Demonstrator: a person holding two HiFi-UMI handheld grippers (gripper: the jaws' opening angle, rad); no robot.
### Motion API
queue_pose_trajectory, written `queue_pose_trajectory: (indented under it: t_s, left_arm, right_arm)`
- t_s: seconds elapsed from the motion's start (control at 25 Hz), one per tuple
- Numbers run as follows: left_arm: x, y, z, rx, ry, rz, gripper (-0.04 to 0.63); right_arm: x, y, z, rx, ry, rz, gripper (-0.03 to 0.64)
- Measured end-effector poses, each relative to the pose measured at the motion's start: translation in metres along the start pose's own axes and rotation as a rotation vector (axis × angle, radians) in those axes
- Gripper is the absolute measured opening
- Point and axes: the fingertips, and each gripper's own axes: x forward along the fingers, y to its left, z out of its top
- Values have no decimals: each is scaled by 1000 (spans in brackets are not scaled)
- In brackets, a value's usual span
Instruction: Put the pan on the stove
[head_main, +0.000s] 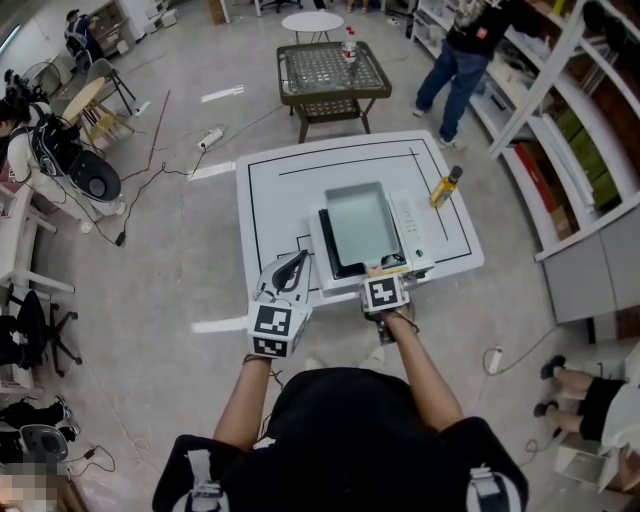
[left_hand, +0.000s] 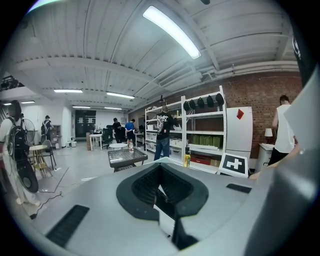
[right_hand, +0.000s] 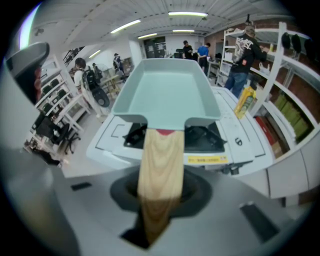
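Note:
A pale teal rectangular pan (head_main: 360, 222) with a wooden handle (right_hand: 159, 165) lies over the black top of a white portable stove (head_main: 415, 235) on the white table (head_main: 270, 190). I cannot tell whether it rests on the stove or hangs just above it. My right gripper (head_main: 385, 272) is at the table's near edge, shut on the handle's end. In the right gripper view the pan (right_hand: 167, 92) fills the middle, with the stove (right_hand: 235, 145) beneath it. My left gripper (head_main: 292, 268) is held off the table's near left corner, shut and holding nothing, and looks out level across the room.
A yellow oil bottle (head_main: 446, 187) stands on the table to the right of the stove. Beyond the table is a dark glass-topped low table (head_main: 330, 70), and a person (head_main: 465, 50) stands by shelving (head_main: 590, 130) on the right. Cables lie on the floor at left.

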Motion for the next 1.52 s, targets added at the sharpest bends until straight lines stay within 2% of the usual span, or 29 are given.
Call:
queue_pose_trajectory:
  t_s: [0.2,0.68,1.04,1.16,1.52]
  left_arm:
    - [-2,2,-1,-1,-1,10,26]
    - [-3,0,0,6,4,39,26]
    - [-2,-3,-4,4,6,43,26]
    - [-2,-4,-4,4,7,40,26]
    - [-1,-13,-2,18,10,33,26]
  right_arm:
    - [7,-1,-6,4,28,-14,98]
    - [17,2,-2,16,17,-10,106]
    - [16,7,3,62,11,42,109]
    - [17,14,10,63,-23,74,112]
    - [-1,5,20,87,-53,47,164]
